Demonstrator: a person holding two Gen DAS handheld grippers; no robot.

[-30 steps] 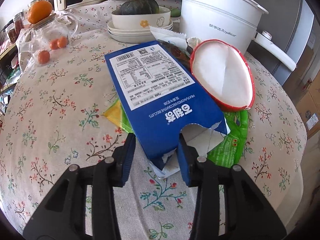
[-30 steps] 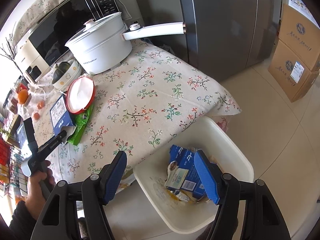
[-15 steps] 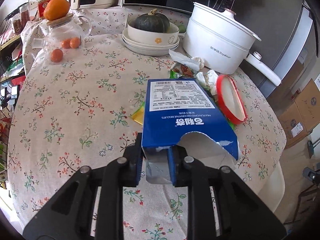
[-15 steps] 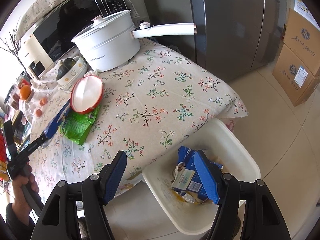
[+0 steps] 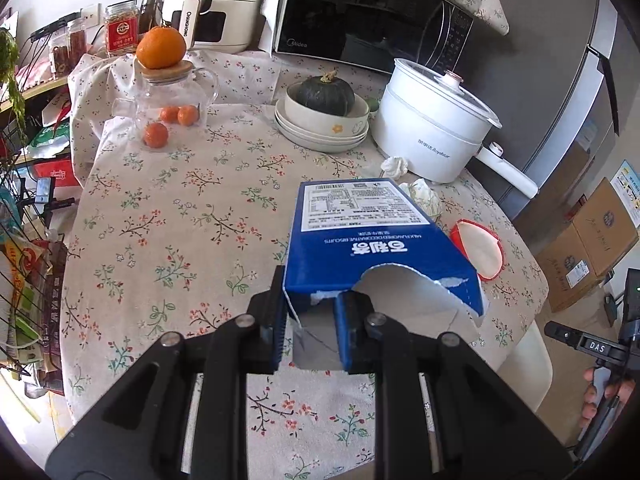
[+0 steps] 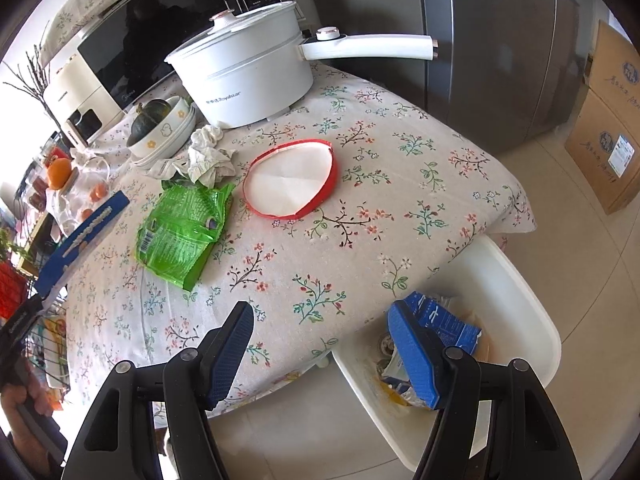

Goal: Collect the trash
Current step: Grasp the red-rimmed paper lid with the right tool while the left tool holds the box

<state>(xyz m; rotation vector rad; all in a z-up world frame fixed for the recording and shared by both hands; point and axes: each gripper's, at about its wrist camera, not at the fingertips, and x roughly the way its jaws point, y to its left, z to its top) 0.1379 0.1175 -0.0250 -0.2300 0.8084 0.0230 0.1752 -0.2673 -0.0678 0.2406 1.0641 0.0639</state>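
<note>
My left gripper (image 5: 312,312) is shut on the torn open end of a blue biscuit box (image 5: 368,232), which hangs tilted above the floral tablecloth. The right wrist view shows the same box (image 6: 80,236) raised at the far left. On the table lie a green wrapper (image 6: 184,228), a red-rimmed paper lid (image 6: 290,178) and crumpled tissues (image 6: 208,156). My right gripper (image 6: 322,328) stands open and empty over the table's near edge. Beside it on the floor, a white bin (image 6: 520,312) holds a blue carton and other scraps.
A white electric pot (image 6: 248,76) with a long handle stands at the back, with a bowl holding a squash (image 5: 326,104) and a glass jar of oranges (image 5: 168,96). A microwave sits behind. A fridge and cardboard boxes (image 6: 612,120) stand to the right.
The left jaws closed on the box's torn end and lifted it off the table, uncovering the green wrapper. The right gripper slid from over the bin toward the table.
</note>
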